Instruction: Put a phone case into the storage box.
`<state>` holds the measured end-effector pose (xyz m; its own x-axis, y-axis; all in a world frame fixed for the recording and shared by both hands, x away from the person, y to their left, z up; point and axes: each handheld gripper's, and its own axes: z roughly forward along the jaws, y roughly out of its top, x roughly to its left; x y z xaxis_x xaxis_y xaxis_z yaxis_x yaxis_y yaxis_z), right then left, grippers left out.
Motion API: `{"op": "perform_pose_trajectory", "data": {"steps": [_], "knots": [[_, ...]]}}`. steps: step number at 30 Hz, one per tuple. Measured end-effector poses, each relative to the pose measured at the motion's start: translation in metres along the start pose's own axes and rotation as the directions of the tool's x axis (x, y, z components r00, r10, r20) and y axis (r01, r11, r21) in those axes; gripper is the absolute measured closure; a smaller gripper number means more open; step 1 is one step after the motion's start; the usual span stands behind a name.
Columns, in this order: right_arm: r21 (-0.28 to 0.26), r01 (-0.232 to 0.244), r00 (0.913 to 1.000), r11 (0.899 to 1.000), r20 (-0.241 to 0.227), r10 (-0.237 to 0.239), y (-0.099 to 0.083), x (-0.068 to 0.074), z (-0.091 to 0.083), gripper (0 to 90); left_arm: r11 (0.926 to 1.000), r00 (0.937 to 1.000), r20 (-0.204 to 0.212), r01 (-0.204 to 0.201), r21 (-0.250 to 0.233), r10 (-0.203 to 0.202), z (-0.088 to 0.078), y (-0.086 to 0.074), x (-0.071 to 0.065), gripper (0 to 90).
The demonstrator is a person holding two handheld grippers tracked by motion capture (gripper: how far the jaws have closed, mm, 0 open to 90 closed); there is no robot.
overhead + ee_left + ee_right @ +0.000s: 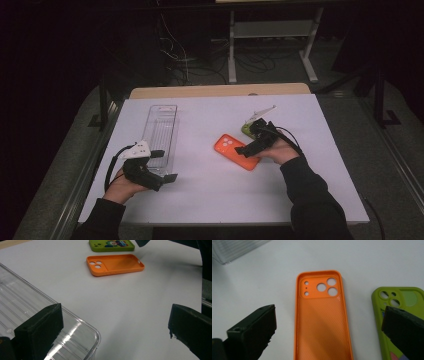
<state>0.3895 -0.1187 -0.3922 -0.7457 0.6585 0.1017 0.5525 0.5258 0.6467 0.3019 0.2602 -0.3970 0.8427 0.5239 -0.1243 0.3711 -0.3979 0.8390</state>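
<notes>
Nearest the camera, the left gripper [159,170] hovered with fingers spread at the clear tray's [161,130] six o'clock end. Right gripper [250,142], fingers also spread and holding nothing, hung over the orange phone case [322,322], lying open-side up mid-bench [200,195], green case [402,315] at its three o'clock.
</notes>
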Motion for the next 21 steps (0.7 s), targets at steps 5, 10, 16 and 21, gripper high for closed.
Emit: {"op": "perform_pose_trajectory", "data": {"steps": [5, 10, 16, 21], "knots": [[0.026, 0.006, 1.0000, 1.000, 0.004, -0.006, -0.002, -0.002, 0.010, 0.0, 1.0000, 1.0000, 0.003, 0.003, -0.006, -0.003, 0.000, 0.000, 0.000, 0.0], [0.050, 0.020, 0.9998, 0.999, 0.008, -0.021, -0.004, -0.001, 0.019, 0.0, 1.0000, 1.0000, 0.004, 0.004, -0.004, -0.004, 0.001, 0.000, 0.000, 0.0], [0.075, 0.037, 0.9993, 0.997, 0.001, -0.038, -0.006, 0.003, 0.035, 0.0, 1.0000, 1.0000, 0.003, 0.001, -0.008, -0.001, 0.000, 0.000, 0.000, 0.0], [0.091, 0.044, 0.9990, 0.995, -0.010, -0.043, -0.006, 0.002, 0.047, 0.6, 0.9999, 0.9999, 0.005, 0.013, -0.008, -0.013, 0.001, 0.000, 0.000, 0.0]]}}
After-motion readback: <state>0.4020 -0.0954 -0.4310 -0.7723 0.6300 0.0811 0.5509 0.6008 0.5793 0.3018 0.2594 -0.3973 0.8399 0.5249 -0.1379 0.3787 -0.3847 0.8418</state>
